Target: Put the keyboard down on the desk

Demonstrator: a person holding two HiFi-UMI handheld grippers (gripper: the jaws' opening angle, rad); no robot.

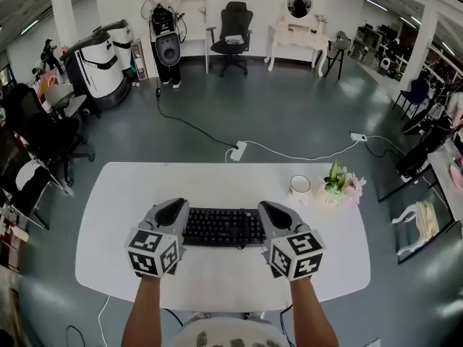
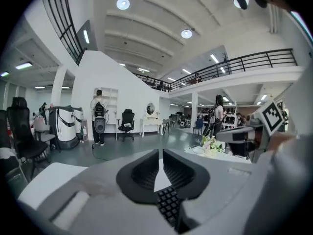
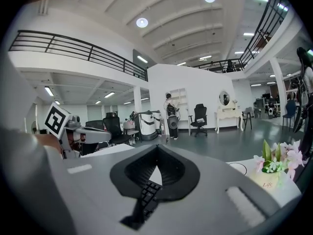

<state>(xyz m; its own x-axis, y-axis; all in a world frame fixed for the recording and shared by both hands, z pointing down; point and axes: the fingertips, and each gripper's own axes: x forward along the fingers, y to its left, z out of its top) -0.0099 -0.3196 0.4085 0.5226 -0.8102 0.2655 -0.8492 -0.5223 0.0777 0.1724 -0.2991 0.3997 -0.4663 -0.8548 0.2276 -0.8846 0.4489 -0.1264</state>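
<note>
The left gripper has its two jaws drawn in on the left end of the one black rectangular computer keyboard, and the right gripper is likewise clamped on the right end. Each gripper carries one marker cube, two in all, on the near side. The keyboard lies level between the two grippers over the middle of the single white, round-cornered desk; whether it touches the top cannot be told. To the far right on the desk stand one white round cup and, just right of it, one small pot of pale flowers with green leaves. Beyond the desk, two white power strips lie on the grey floor. Far off are one empty black office chair and one standing person.
</note>
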